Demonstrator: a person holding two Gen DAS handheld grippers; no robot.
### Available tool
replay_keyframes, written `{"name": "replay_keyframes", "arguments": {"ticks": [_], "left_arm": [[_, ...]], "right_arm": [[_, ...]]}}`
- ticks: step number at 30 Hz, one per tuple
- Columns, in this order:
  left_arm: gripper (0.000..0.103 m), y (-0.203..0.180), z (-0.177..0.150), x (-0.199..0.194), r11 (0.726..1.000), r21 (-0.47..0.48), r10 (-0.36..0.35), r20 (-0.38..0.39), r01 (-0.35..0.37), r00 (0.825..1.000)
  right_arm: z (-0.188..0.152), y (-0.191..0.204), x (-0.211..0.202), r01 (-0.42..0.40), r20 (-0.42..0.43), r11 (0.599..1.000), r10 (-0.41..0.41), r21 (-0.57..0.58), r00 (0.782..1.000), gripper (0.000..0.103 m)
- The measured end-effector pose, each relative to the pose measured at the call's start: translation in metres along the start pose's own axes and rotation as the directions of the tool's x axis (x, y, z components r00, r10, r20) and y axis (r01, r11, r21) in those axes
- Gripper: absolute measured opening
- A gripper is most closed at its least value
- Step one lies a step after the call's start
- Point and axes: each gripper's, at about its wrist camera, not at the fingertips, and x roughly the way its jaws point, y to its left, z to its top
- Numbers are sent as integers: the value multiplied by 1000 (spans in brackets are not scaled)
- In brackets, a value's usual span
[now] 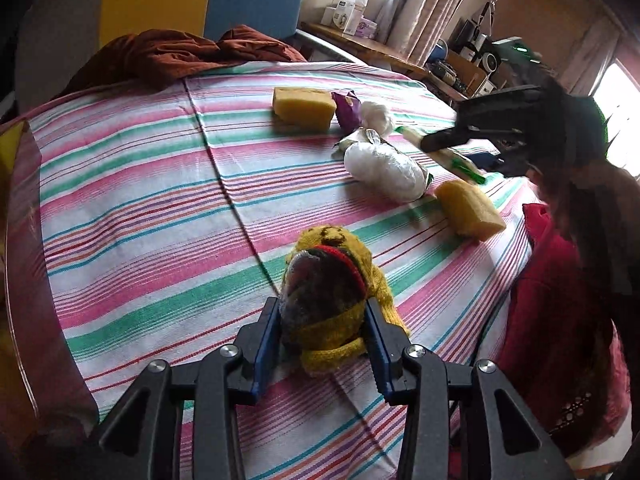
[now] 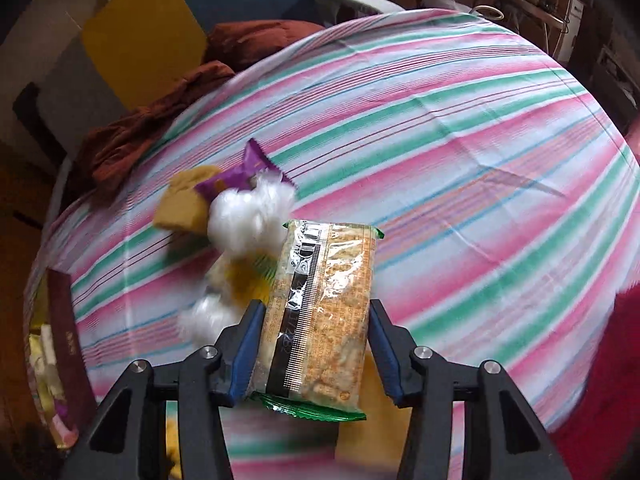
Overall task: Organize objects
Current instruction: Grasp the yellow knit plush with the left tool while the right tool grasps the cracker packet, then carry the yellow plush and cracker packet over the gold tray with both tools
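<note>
Scanning from the left, I see a long stretch of bare striped bedsheet (image 1: 132, 184) running up to the rumpled brown blanket (image 1: 180, 52) at the bed's far edge, so there is plenty of free room on that side. My left hand-held gripper (image 1: 322, 316) has its blue pads against both sides of a yellow knitted glove (image 1: 336, 280) lying on the sheet near the front edge. Further right, a yellow sponge (image 1: 304, 108), a purple wrapper (image 1: 347, 109), a white plastic bag (image 1: 386, 170) and a second sponge (image 1: 470, 210) crowd together. My right hand-held gripper (image 2: 316, 340) sits partly open around a clear cracker packet (image 2: 324, 312); its left pad touches the packet, the right pad stands just clear. Beyond the packet, the sheet lies open towards the right edge.
</note>
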Motion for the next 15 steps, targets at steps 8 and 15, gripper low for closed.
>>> {"name": "replay_keyframes", "arguments": {"ticks": [8, 15], "left_arm": [[37, -7, -3, -8, 999, 19, 42, 18, -42, 999], [35, -11, -7, -21, 992, 48, 115, 38, -117, 993]], "right_arm": [[-36, 16, -31, -151, 51, 987, 154, -62, 987, 51], [-59, 31, -35, -210, 42, 972, 216, -104, 976, 51]]}}
